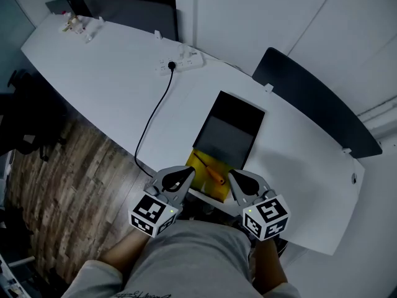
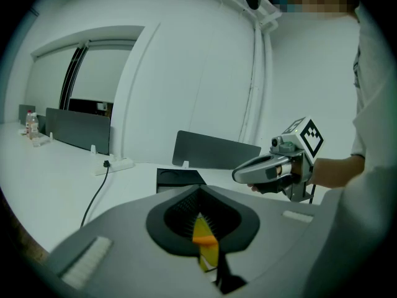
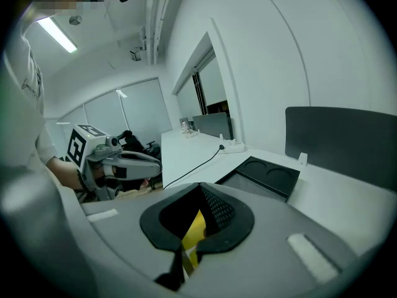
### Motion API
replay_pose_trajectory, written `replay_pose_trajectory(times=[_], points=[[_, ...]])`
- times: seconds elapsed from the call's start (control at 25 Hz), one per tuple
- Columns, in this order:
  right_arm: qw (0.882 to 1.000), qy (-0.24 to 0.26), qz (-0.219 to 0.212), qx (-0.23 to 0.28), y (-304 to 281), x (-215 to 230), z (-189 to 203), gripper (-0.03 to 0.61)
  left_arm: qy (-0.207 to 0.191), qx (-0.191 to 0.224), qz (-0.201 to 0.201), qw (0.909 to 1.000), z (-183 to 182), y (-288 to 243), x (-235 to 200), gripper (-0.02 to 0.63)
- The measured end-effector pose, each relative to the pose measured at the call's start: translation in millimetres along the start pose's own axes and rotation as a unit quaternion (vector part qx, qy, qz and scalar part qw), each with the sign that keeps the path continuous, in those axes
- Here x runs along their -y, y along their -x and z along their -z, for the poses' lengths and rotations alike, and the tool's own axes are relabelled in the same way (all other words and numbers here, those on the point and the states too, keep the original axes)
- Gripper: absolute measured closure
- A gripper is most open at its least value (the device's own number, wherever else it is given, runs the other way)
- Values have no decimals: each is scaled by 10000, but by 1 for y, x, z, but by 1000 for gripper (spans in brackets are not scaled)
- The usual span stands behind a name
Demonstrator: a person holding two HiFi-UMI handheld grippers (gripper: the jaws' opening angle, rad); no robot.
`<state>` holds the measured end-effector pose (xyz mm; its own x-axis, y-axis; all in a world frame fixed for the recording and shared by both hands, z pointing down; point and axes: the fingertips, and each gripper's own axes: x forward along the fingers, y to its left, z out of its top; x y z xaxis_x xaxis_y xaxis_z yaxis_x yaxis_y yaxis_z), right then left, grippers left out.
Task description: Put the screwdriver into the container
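1. A long white counter (image 1: pixel 93 61) stands over a wood-plank floor (image 1: pixel 56 185). A power strip (image 1: pixel 180 62) lies on it, and its black cable (image 1: pixel 152 120) trails off the near edge.
2. A black tray (image 1: pixel 239 113) sits by that edge, with a yellow container (image 1: pixel 209 190) just at its near end.
3. The screwdriver (image 1: pixel 214 174), orange-handled, lies diagonally inside the yellow container.
4. The left tool (image 1: pixel 190 170) hangs over the container's left side, its jaws closed together on nothing.
5. The right tool (image 1: pixel 232 174) hangs over the container's right side, likewise closed and empty.
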<state>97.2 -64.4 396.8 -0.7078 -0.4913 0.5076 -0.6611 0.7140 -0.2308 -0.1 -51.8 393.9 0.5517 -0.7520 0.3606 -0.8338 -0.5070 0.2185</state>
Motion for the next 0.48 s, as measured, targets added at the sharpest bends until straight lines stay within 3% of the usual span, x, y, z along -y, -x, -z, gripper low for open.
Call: replay_pose_trajectory(times=[0.48], points=[[9999,133,-87,-17,-2,-12,-6,565,10,124,57,9999,-11,4,6,612]])
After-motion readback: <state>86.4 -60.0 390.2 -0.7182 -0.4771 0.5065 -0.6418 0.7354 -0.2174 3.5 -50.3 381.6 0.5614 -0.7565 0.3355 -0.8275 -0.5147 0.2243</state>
